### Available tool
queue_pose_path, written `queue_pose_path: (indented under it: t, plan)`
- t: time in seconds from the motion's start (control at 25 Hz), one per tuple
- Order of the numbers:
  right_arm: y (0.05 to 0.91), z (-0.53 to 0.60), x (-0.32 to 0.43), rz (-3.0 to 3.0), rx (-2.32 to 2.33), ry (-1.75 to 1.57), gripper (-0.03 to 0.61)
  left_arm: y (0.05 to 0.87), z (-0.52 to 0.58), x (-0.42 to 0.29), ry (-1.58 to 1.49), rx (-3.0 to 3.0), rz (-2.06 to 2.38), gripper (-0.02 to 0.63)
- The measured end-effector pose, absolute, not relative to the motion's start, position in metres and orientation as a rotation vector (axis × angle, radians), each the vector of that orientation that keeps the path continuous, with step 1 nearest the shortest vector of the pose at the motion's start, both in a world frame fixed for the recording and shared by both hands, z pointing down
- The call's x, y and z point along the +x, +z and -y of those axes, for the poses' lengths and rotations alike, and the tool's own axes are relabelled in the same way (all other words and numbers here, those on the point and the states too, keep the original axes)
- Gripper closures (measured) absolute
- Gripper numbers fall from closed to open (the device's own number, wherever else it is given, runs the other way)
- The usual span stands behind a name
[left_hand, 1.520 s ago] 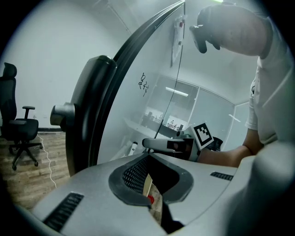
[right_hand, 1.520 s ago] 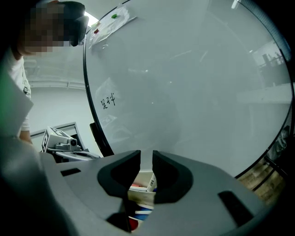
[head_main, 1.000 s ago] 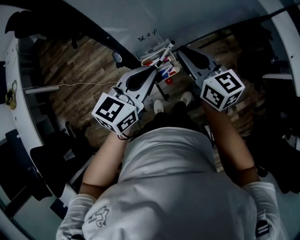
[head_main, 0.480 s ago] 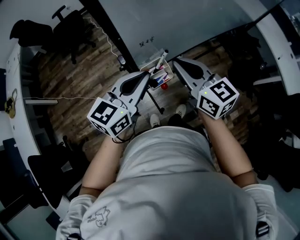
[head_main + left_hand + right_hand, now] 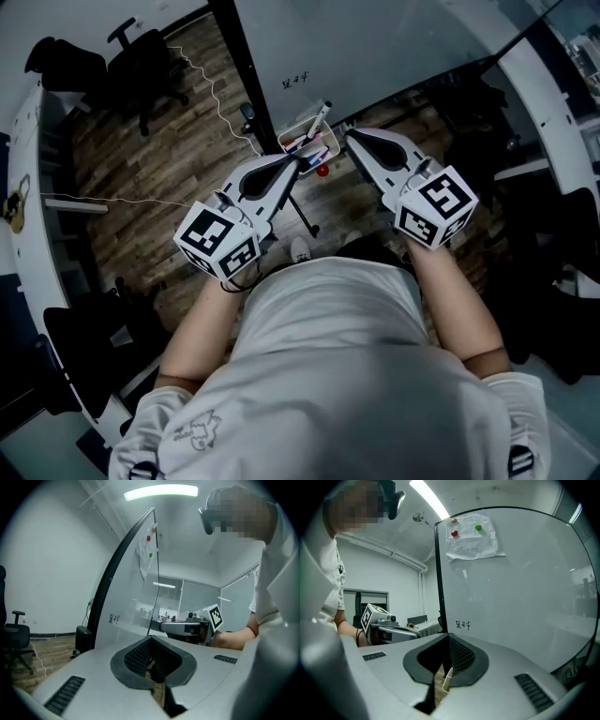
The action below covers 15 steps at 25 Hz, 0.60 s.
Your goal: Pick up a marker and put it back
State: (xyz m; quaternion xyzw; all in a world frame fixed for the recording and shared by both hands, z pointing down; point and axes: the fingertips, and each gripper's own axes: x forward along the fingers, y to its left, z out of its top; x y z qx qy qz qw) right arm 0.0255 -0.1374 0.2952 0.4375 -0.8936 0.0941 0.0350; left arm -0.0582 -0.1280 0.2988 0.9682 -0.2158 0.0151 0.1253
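Observation:
Several markers (image 5: 317, 137) lie in a small white tray (image 5: 302, 148) fixed at the foot of the whiteboard (image 5: 375, 47); one marker leans up out of it. My left gripper (image 5: 302, 159) is shut and holds nothing, its tip just below and left of the tray. My right gripper (image 5: 345, 131) is also shut and empty, just right of the tray. In the left gripper view the left gripper (image 5: 152, 641) faces the board edge, the right gripper (image 5: 187, 627) beside it. In the right gripper view the right gripper (image 5: 449, 638) points at the board (image 5: 511, 597).
A paper sheet (image 5: 473, 538) hangs on the board under magnets. A black stand leg (image 5: 302, 202) and a red ball (image 5: 322, 171) sit below the tray. An office chair (image 5: 145, 66) and a cable (image 5: 216, 84) are on the wooden floor to the left.
The view has shifted, so the tray and both grippers sit higher in the picture, with more whiteboard showing. Both grippers stay shut and keep their spacing beside the tray.

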Motion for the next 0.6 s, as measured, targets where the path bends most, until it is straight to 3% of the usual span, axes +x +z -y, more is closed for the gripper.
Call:
queue_pose_path:
  t: [0.28,0.6]
  plan:
    - [0.290,0.107,0.044,2.846,1.196,0.322,0.568,0.292,0.098,-0.039,0.021,2.793,0.795,0.609]
    - [0.312,0.051,0.111,2.886,1.051,0.384,0.568,0.320,0.033,0.041,0.063,2.726,0.846,0.609]
